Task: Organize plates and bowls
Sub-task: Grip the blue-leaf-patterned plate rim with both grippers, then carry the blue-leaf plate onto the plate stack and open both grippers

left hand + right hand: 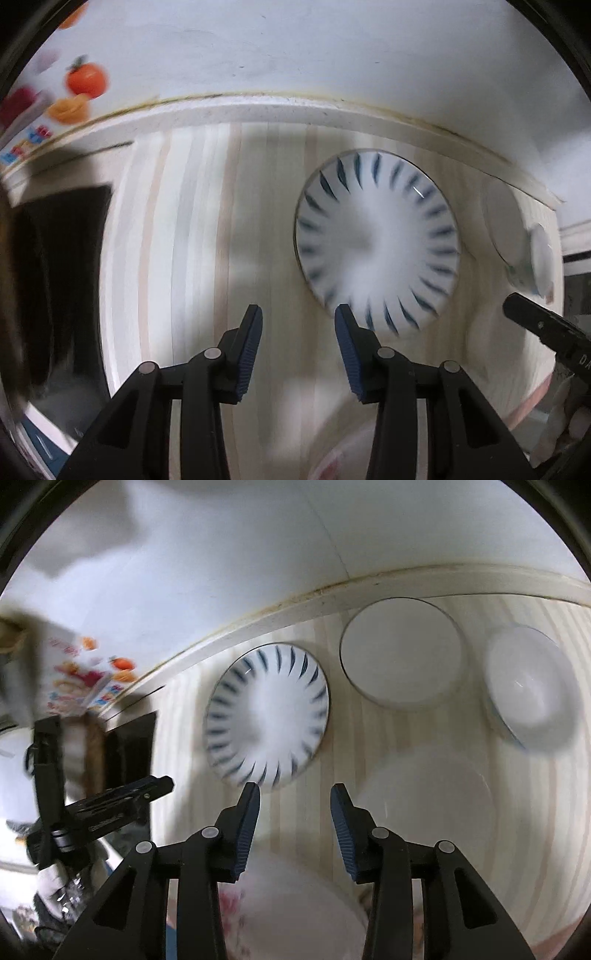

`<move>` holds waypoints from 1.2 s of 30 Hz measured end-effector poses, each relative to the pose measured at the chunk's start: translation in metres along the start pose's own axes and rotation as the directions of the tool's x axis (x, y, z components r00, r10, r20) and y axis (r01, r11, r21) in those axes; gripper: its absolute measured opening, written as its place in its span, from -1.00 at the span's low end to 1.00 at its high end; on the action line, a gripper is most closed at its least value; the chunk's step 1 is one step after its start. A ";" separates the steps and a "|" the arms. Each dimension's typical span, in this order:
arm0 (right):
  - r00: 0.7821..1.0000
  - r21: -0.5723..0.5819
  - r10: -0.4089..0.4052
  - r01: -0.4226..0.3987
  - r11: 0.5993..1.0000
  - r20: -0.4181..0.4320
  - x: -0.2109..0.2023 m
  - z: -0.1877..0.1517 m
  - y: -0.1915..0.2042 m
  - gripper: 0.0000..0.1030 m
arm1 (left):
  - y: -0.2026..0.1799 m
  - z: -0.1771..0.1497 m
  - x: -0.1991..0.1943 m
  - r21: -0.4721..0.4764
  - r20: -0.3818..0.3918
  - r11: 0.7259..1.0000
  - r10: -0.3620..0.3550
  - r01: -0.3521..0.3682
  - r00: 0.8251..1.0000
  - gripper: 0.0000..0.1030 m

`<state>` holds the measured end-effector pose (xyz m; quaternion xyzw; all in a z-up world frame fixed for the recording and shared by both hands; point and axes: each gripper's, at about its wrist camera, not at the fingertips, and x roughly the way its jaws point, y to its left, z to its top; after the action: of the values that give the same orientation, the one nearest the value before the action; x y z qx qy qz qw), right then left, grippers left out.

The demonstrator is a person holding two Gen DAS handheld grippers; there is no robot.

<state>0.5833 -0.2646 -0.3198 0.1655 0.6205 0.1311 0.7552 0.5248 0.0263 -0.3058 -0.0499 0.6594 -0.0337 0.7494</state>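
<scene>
Both our hand-held grippers, left [298, 314] and right [294, 792], are spread and hold nothing. Round white blue-striped plate [266, 716], white plate [400, 651] and white bowl [530, 690] lie apart, unstacked, on the striped tabletop [369, 738].

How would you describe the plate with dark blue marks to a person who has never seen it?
On the pale striped table, look near the back edge along the white wall. The striped plate lies left of two plain white bowls; only it has dark blue strokes radiating around its rim.
</scene>
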 end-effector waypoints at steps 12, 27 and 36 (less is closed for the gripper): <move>0.992 0.067 -0.083 0.090 0.994 -0.090 0.081 0.044 -0.013 -0.42 | -0.014 0.067 0.082 0.139 -0.139 0.990 0.006 0.014 0.990 -0.40; 0.993 0.026 -0.100 0.101 0.994 -0.062 0.076 0.039 -0.010 -0.80 | -0.024 0.045 0.057 0.146 -0.084 0.989 -0.012 0.024 0.996 -0.52; 0.997 -0.044 -0.064 0.063 0.997 -0.034 0.030 0.015 0.009 -0.80 | -0.023 0.012 0.000 0.145 -0.009 0.989 -0.026 0.027 1.000 -0.52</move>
<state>0.6038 -0.2454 -0.3404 0.1270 0.6359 0.1232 0.7512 0.5370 0.0041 -0.3017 -0.0038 0.6572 -0.0917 0.7481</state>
